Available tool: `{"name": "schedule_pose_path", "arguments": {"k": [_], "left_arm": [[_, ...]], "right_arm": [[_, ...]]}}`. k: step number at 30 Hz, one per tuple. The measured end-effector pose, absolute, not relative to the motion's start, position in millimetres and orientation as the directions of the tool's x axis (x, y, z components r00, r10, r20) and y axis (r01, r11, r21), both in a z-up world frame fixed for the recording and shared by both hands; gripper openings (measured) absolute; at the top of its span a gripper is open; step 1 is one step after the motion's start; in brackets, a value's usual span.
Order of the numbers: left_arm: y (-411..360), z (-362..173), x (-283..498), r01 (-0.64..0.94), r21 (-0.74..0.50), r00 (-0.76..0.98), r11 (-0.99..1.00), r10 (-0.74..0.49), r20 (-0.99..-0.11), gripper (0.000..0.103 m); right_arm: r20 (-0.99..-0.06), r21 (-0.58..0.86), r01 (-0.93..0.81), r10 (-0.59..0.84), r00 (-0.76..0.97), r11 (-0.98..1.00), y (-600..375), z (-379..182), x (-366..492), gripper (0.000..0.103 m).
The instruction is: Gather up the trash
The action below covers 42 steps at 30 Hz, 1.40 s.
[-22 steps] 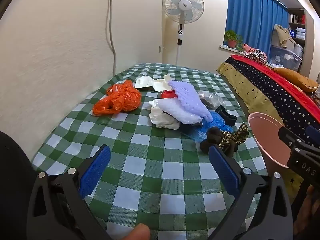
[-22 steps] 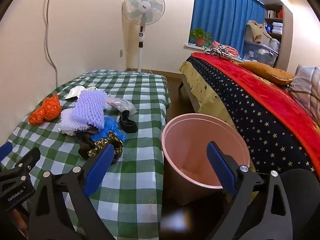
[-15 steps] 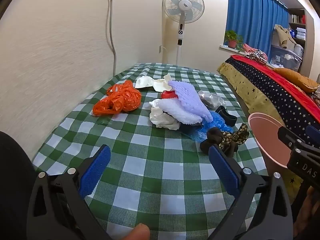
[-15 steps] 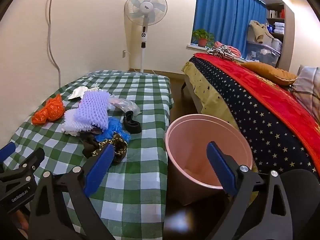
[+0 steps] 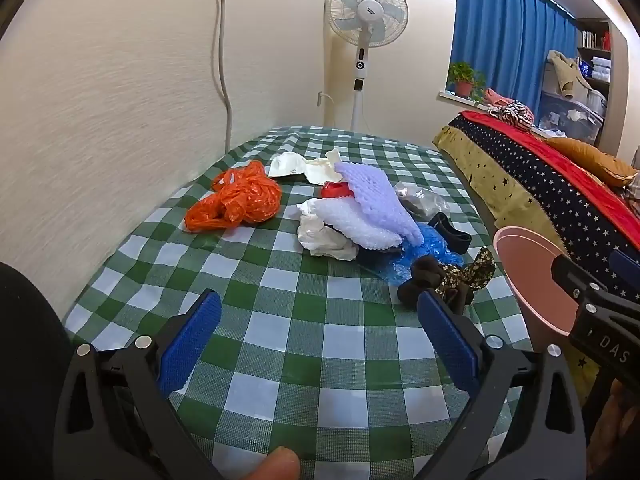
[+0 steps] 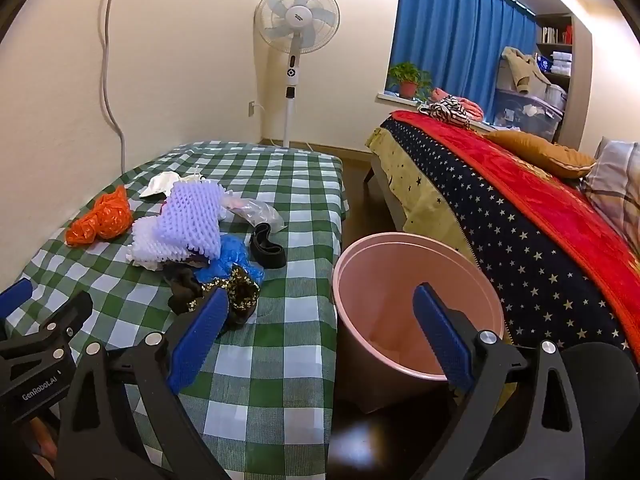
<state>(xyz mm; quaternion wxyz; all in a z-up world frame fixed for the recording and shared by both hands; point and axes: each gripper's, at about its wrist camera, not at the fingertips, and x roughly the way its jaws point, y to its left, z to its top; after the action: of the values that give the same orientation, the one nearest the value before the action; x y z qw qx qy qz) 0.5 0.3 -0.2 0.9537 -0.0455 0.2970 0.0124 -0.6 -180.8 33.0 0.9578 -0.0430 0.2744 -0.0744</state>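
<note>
trash (image 5: 352, 220) lies heaped mid-table on the checked cloth (image 5: 320, 344); from the left wrist nothing has shifted, left gripper (image 5: 318, 340) spread wide, empty. right wrist view has swung slightly toward the heap: right gripper (image 6: 316, 340) agape, empty, above the pink bin (image 6: 400, 248) beside the table. collecting hasn't begun.

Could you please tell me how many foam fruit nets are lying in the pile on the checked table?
2: a lavender foam net on top of the pile, and a white foam net partly under it, toward the near side. More may be hidden beneath.
</note>
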Motion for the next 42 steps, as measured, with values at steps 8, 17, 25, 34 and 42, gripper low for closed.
{"name": "schedule_pose_path", "arguments": {"k": [8, 17, 25, 34, 42], "left_arm": [[-3.0, 5.5, 0.2, -0.052, -0.081, 0.823, 0.995, -0.004, -0.568, 0.095], [-2.8, 5.3, -0.1, -0.052, -0.083, 0.824, 0.995, -0.004, -0.567, 0.095], [-2.6, 5.1, -0.1, -0.052, -0.083, 0.824, 0.995, -0.004, -0.567, 0.095], [-3.2, 6.1, 0.0, -0.052, -0.084, 0.824, 0.995, -0.005, -0.567, 0.095], [-2.9, 5.7, -0.1, -0.052, -0.085, 0.824, 0.995, -0.006, -0.567, 0.095]], "right_arm": [[-0.523, -0.122, 0.114, -0.161, 0.837, 0.986, -178.8, 32.9, 1.4, 0.092], [-0.523, -0.123, 0.114, -0.162, 0.837, 0.986, -178.2, 32.8, 1.3, 0.092], [-0.523, -0.124, 0.112, -0.161, 0.837, 0.986, -177.3, 32.3, 1.6, 0.092], [-0.522, -0.125, 0.112, -0.162, 0.837, 0.986, -176.9, 32.1, 1.6, 0.092], [-0.524, -0.124, 0.112, -0.161, 0.837, 0.986, -176.9, 31.8, 1.5, 0.092]]}}
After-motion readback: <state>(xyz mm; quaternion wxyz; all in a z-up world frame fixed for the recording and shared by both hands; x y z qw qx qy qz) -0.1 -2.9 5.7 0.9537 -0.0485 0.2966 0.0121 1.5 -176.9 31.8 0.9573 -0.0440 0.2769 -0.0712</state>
